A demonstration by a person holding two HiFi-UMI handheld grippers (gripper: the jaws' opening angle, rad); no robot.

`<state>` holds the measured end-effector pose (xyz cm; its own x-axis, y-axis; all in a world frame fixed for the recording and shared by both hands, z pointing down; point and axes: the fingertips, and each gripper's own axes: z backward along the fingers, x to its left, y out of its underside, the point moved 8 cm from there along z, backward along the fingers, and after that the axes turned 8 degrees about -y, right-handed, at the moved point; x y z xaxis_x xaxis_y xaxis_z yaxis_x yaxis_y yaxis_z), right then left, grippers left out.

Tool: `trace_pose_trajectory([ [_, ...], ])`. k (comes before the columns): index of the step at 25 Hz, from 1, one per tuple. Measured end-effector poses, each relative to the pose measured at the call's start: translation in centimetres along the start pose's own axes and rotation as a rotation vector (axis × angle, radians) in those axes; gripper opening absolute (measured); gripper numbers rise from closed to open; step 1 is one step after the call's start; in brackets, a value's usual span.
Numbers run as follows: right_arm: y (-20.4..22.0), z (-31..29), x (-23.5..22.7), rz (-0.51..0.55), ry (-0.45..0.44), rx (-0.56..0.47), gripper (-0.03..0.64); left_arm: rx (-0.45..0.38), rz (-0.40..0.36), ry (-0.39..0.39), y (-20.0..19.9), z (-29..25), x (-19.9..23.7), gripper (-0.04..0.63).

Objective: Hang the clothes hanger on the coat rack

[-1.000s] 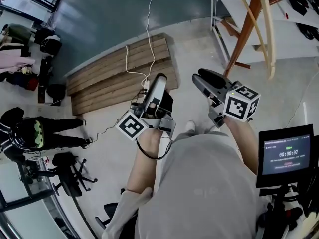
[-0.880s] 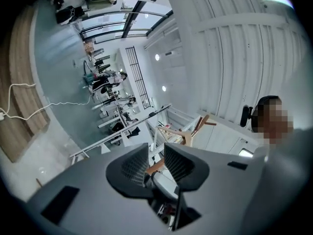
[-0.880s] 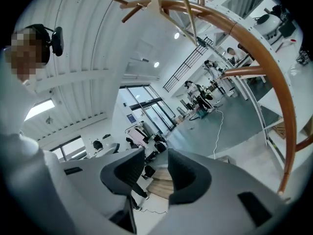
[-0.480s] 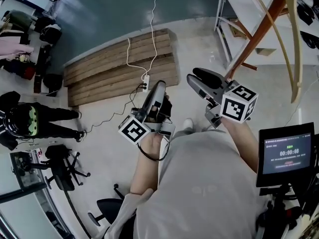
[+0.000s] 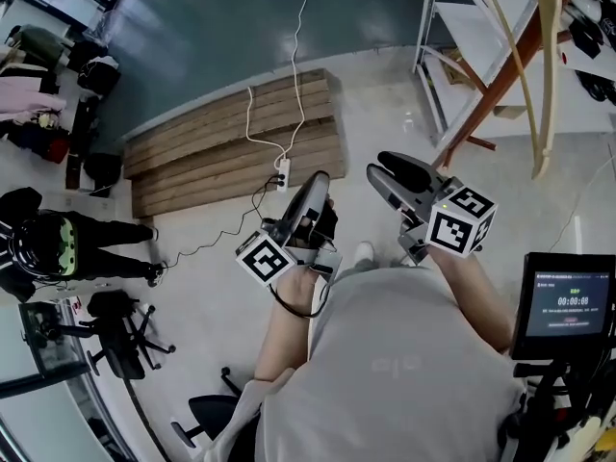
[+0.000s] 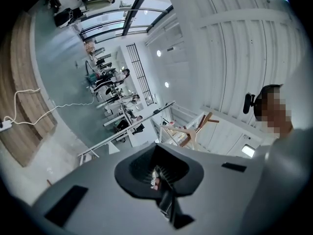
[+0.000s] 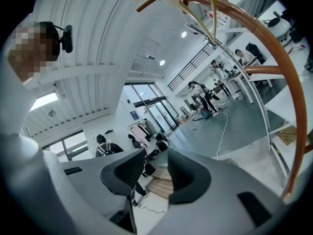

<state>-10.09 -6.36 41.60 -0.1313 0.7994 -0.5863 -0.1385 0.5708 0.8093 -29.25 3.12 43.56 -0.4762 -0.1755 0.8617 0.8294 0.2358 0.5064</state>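
The left gripper had its jaws pressed together on nothing, and the right gripper held its jaws apart and empty. The coat rack rose at one o'clock from the right gripper, its curved arms arching overhead. The clothes hanger could not be told apart among them.

On the floor far in front of me lie some wooden boards. A white cord runs over them to a white plug strip at their near edge. Past the boards the floor is dark. On my left a person in black wears a backpack. Near that person stands a black chair with wheels. Pink clothes hang far left. Near on my right is a small screen on a stand. A white shelf frame stands far right.
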Motion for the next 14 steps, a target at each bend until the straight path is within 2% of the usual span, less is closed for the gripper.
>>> trace_pose_trajectory([
  [8, -0.1, 0.3, -0.3, -0.004, 0.014, 0.001, 0.155, 0.004, 0.008, 0.015, -0.4, -0.1, 0.2, 0.006],
  [14, 1.0, 1.1, -0.1, -0.048, 0.024, -0.001, 0.155, 0.013, 0.043, -0.012, 0.3, 1.2, 0.4, 0.006],
])
